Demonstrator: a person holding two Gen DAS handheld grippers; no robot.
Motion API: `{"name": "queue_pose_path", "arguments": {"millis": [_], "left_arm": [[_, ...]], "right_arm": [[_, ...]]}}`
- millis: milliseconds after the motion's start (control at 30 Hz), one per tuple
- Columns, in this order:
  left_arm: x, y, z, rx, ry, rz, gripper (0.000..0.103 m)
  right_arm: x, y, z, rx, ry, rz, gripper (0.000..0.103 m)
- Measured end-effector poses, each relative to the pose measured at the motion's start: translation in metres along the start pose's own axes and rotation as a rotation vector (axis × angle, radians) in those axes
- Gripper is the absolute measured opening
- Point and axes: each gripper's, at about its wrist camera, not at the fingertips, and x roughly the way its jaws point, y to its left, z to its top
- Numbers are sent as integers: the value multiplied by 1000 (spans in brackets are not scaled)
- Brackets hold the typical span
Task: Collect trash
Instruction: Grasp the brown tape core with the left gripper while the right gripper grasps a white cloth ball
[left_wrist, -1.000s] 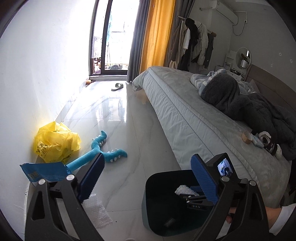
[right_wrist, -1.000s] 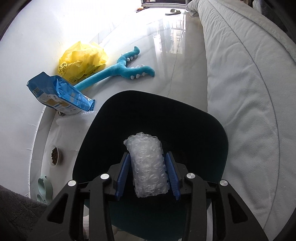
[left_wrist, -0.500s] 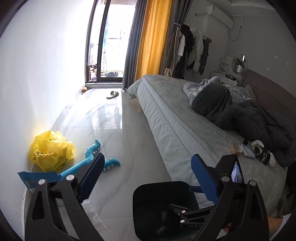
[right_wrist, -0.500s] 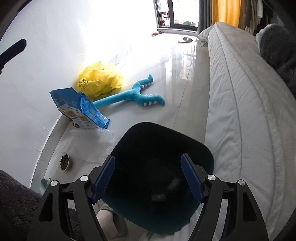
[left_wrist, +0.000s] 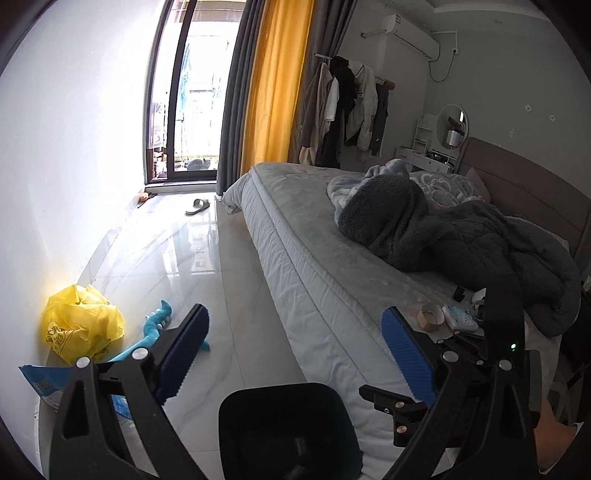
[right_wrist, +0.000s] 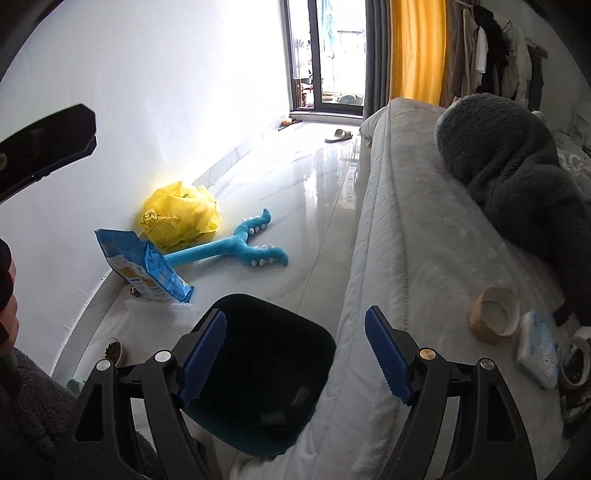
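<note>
1. Beside the bed (right_wrist: 402, 236), on the shiny floor (right_wrist: 295, 192), stands the dark bin (right_wrist: 258, 373), and both pairs of tongs hang above it.
2. A second ago the right tongs (right_wrist: 295, 354) pinched a roll of bubble wrap over the bin's mouth; now their blue pads are spread wide with nothing between them, and the roll is gone from view. Judging by that, it has dropped into the bin, though the dark inside shows only a couple of dim shapes.
3. The left tongs (left_wrist: 295, 354) are spread and empty as well, as they were a second ago. Both cameras have lifted away from the bin, so more of the room shows.
4. That piece of trash looks dealt with, and the next one has to be chosen.
5. Candidates on the floor by the wall: a crumpled yellow bag (right_wrist: 181, 216), a blue packet (right_wrist: 144, 269) leaning just in front of it, and a flat sheet of bubble wrap (right_wrist: 159, 308) lying between the packet and the bin.
6. On the bed near the right tongs lie a roll of tape (right_wrist: 495, 314) and a small tissue pack (right_wrist: 537, 347).
7. The blue plush toy (right_wrist: 236, 251) and the slipper (right_wrist: 338, 135) are probably not trash.
</note>
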Motion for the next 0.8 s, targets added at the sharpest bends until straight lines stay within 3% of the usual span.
{"name": "queue_pose_path", "arguments": {"millis": [433, 800], "left_arm": [[31, -53, 2, 42, 41, -74, 96], [67, -95, -2, 80, 83, -121, 96]], "right_arm": [[-55, -70, -16, -19, -95, -86, 80], [-95, -133, -38, 40, -150, -147, 86]]}}
